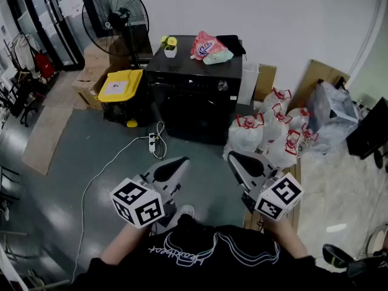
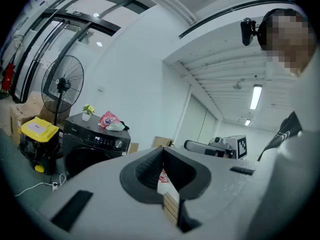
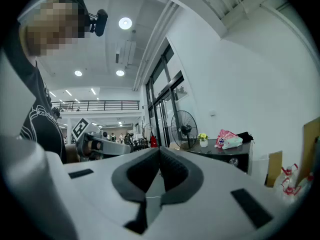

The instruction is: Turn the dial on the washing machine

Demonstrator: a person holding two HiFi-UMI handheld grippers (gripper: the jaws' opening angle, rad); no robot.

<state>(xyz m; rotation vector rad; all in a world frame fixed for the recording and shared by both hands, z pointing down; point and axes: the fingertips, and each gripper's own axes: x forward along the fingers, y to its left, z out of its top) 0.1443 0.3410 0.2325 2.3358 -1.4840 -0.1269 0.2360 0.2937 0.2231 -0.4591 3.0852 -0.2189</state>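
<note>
A small silver dial [image 1: 222, 86] is set at the right end of the control panel of the black washing machine [image 1: 194, 105], which is placed against a white wall on a grey floor [image 1: 109, 162]. A fan [image 1: 115, 17] is seen to its left and tied bags [image 1: 267, 132] to its right. The left gripper [image 1: 176, 163] and right gripper [image 1: 237, 160] are held well short of the machine, each with its jaws pressed together.

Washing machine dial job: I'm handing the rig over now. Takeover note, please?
Left gripper: shut, empty, held low before the person.
Right gripper: shut, empty, beside it.
Washing machine: ahead across the floor, against the wall; dial at the right of its control panel.
Done: nothing; neither gripper is near the dial.
To do: walk up, grip the dial, turn it.
</note>
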